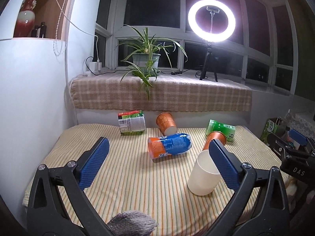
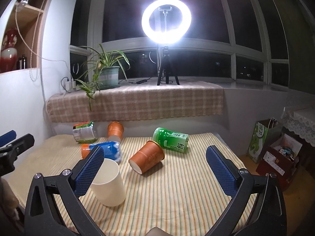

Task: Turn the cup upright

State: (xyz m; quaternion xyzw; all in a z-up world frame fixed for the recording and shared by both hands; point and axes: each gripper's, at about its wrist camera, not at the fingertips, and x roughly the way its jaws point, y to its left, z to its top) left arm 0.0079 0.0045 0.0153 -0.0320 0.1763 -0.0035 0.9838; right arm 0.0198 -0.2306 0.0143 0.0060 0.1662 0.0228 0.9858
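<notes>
In the left wrist view the left gripper (image 1: 158, 154) hangs above a bench (image 1: 126, 181) draped in a yellow cloth with fine woven stripes; its fingers (image 1: 94, 163), flat blue pads with a dimpled rubber texture on black plastic arms, stand wide apart with nothing between them. The white paper cup (image 1: 203, 174), smooth and tapered, sits at the near right, its mouth tipped up and away toward the right pad, whose tip overlaps the rim; whether they touch I cannot tell. Beyond it an orange cup (image 1: 214, 138) lies on its side against a green bottle (image 1: 220, 129), a crumpled blue-and-orange bottle (image 1: 169, 145) lies mid-bench, and at the far edge lie another orange cup (image 1: 166, 123) and a clear labelled bottle (image 1: 131, 123). At the right edge the right gripper (image 1: 295, 149) shows only in part. In the right wrist view the right gripper (image 2: 155, 164) is likewise spread wide, its fingers (image 2: 221, 172) holding nothing. The white paper cup (image 2: 109, 184) is at the near left, its long axis leaning steeply, open mouth up and toward the left pad that covers part of its rim. The orange cup (image 2: 147, 157) lies with its long axis flat, its base toward the camera and its rim against the glossy green bottle (image 2: 171, 139). A ring light (image 2: 166, 20) glares from the checked sill cloth (image 2: 137, 102).
</notes>
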